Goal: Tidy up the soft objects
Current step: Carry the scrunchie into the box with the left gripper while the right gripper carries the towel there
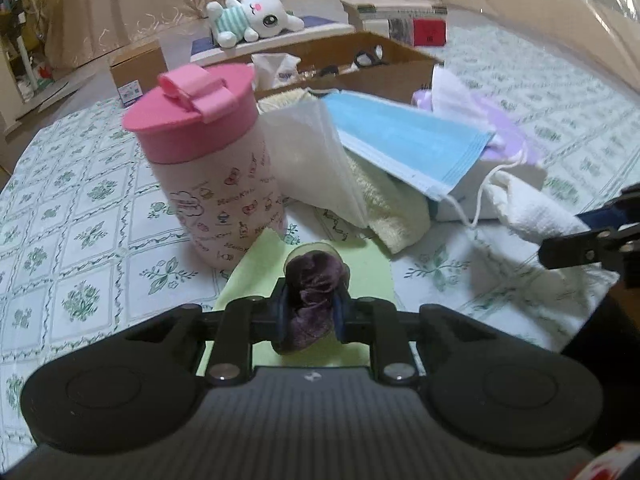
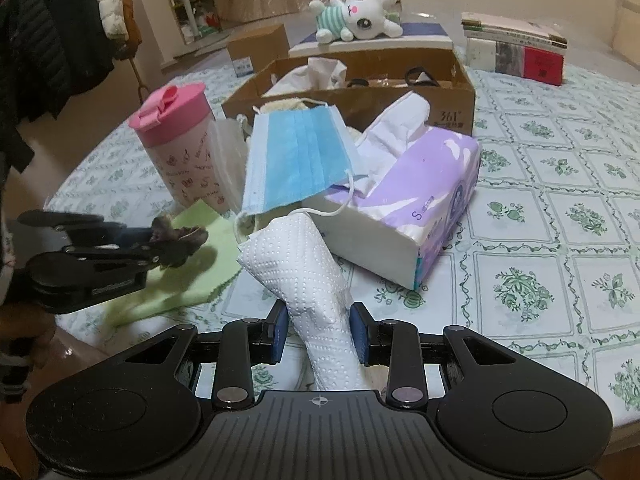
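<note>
Left hand-held gripper (image 1: 310, 312) clamped on dark purple scrunchie (image 1: 316, 280) above green cloth (image 1: 372, 272); right hand-held gripper (image 2: 320, 330) pinching white paper towel (image 2: 308, 264); floral-clothed desk (image 2: 540, 220); cardboard box (image 2: 440, 96) behind.

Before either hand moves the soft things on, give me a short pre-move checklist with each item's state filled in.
1. Left tongs pinching the purple scrunchie: ok.
2. Right tongs gripping the white paper towel: cannot tell; it lies between the pads, contact unclear.
3. Cardboard box open to take items: ok.
4. Blue mask stable: not ok; it leans loosely over the tissue pack, and its loop trails by the towel.
5. Pink cup upright: ok, though close beside the left tongs.
6. Green cloth free: cannot tell; the scrunchie hangs right over it.
</note>
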Tool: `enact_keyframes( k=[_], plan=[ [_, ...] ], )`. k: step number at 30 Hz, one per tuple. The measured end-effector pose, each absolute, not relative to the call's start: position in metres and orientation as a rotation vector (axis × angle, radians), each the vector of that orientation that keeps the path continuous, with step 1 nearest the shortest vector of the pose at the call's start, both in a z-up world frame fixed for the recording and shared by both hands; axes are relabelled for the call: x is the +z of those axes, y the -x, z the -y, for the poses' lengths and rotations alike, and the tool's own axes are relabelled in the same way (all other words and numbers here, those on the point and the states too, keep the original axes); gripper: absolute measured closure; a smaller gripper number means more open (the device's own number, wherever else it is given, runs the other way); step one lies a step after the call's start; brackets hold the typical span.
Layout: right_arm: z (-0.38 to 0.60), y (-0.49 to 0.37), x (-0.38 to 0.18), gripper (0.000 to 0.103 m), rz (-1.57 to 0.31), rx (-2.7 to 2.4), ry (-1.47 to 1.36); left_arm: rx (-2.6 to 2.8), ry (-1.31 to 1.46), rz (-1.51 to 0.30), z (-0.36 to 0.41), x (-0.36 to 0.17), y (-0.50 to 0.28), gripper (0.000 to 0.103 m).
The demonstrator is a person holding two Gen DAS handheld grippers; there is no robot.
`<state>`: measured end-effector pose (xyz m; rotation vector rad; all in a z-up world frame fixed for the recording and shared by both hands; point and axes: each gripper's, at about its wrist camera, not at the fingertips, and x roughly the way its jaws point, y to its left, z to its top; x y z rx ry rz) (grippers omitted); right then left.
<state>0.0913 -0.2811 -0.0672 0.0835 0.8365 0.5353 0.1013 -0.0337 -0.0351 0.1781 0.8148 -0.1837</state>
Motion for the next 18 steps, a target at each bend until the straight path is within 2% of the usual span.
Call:
enact_keyframes(
  k=[18],
  plan=[
    [0.309,-0.068,-0.011,0.069,-0.732,0.472,-0.232,-0.288,0.019,-0.706,0.035,0.043,-0.079,0.084]
  ],
)
